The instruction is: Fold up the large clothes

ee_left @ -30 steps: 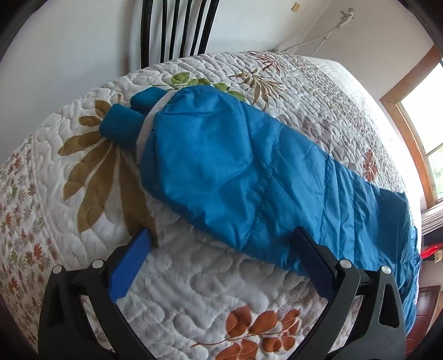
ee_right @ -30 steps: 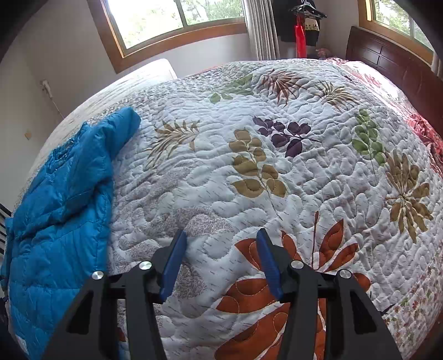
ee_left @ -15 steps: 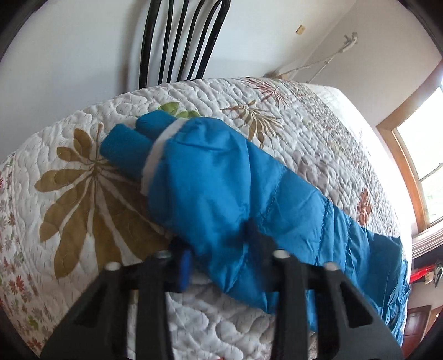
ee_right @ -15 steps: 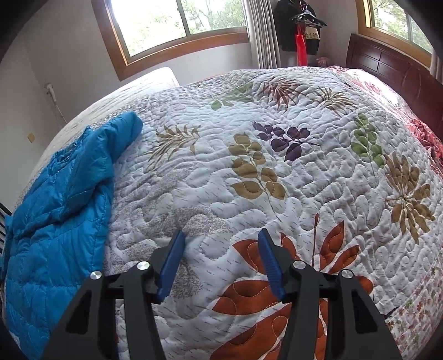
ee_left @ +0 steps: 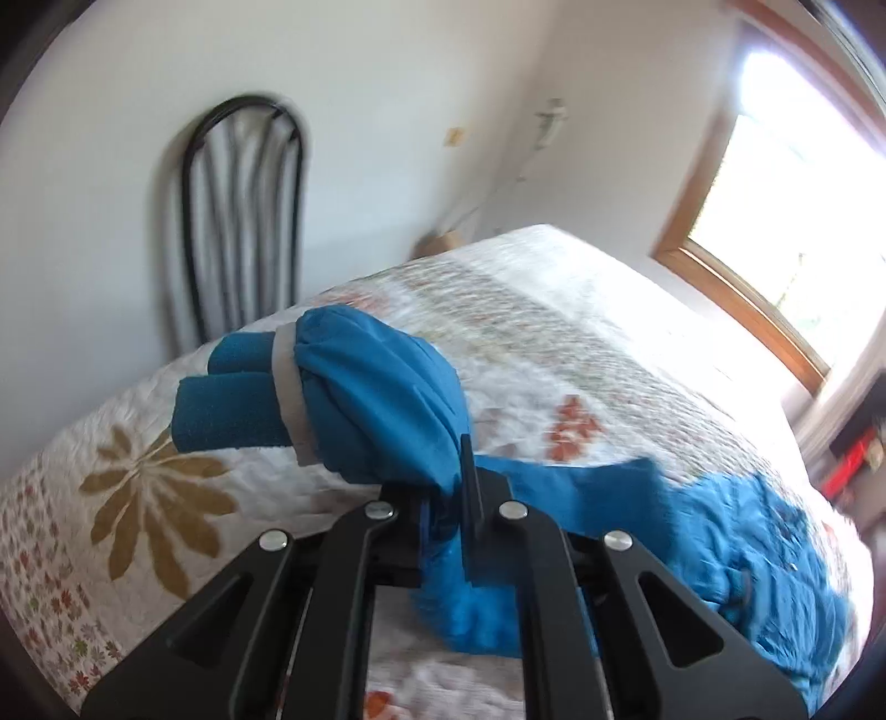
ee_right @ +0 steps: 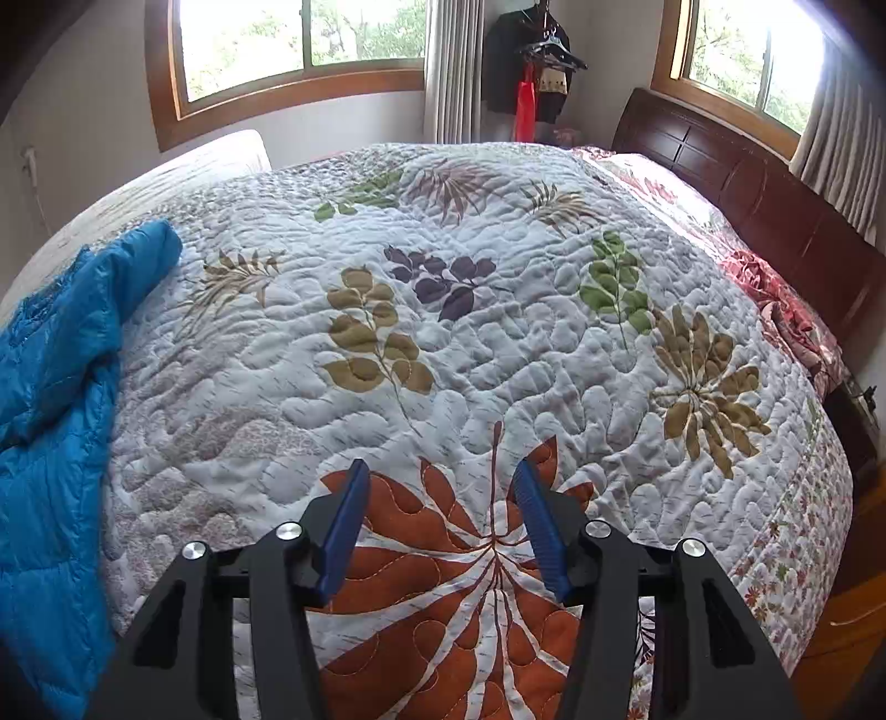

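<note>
A blue puffer jacket (ee_left: 736, 531) lies on the quilted bed. My left gripper (ee_left: 446, 498) is shut on its sleeve (ee_left: 382, 410) and holds it lifted above the quilt; the sleeve ends in a dark blue knit cuff (ee_left: 227, 410) with a grey band. In the right wrist view the jacket (ee_right: 50, 387) lies along the left edge of the bed. My right gripper (ee_right: 440, 526) is open and empty over an orange leaf print, well to the right of the jacket.
The floral quilt (ee_right: 470, 332) covers the whole bed. A black metal chair (ee_left: 243, 221) stands against the wall beyond the bed's end. A dark wooden headboard (ee_right: 747, 183) is at the right. Windows (ee_right: 299, 44) and hanging clothes (ee_right: 531, 72) are behind.
My left gripper closed on the jacket sleeve and lifted it, bunching the fabric. My right gripper rose slightly and stayed open.
</note>
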Motion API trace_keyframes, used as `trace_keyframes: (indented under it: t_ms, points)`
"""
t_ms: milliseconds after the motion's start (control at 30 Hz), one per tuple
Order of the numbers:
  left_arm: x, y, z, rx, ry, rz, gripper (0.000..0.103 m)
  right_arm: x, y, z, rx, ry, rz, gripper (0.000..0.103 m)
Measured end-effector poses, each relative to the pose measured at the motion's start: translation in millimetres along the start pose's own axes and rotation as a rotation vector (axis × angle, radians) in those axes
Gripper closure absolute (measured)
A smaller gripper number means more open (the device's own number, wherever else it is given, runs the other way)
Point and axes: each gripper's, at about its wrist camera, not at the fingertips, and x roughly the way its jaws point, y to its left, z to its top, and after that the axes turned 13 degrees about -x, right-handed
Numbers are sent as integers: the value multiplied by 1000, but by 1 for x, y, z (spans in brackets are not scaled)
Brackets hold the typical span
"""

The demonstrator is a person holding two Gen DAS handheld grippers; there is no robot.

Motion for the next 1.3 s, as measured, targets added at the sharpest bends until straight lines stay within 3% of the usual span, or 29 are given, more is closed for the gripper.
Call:
trace_keyframes:
  t_ms: [167,300,500,567,633,700,733,800,900,967,1067,1133,1233,1300]
  points:
    - [-13,-94,-36,179,47,-156,97,3,-3,-1,8,10,-5,50]
    - [-18,-167,-83,315,103,-258,97,4,-1,-1,-4,12,-1,50]
    - [-39,-264,-158,497,193,-484,97,8,1,0,-11,15,8,50]
    - [-44,-293,-193,606,292,-586,94,9,2,0,-15,17,6,50]
    - [-36,-312,-229,696,421,-636,85,10,3,0,-19,19,6,50]
    - [-24,-319,-253,748,489,-623,73,10,3,0,-15,18,8,50]
    - [-20,-315,-257,743,502,-605,59,10,2,0,-11,14,11,50]
    - [-11,-298,-245,679,514,-614,51,8,1,0,-6,8,17,50]
    - [-19,-271,-210,593,463,-611,37,0,8,4,-25,-15,27,50]
    - [-19,-250,-185,556,405,-551,36,-8,17,8,-57,-38,30,50]
    - [0,-224,-159,527,350,-404,35,-21,35,16,-105,-64,48,50]
    - [19,-212,-151,510,347,-304,35,-27,49,25,-139,-70,133,50]
    - [48,-204,-154,531,336,-215,35,-36,73,43,-178,-72,252,50]
    - [70,-203,-165,557,377,-158,35,-42,93,58,-209,-79,322,50]
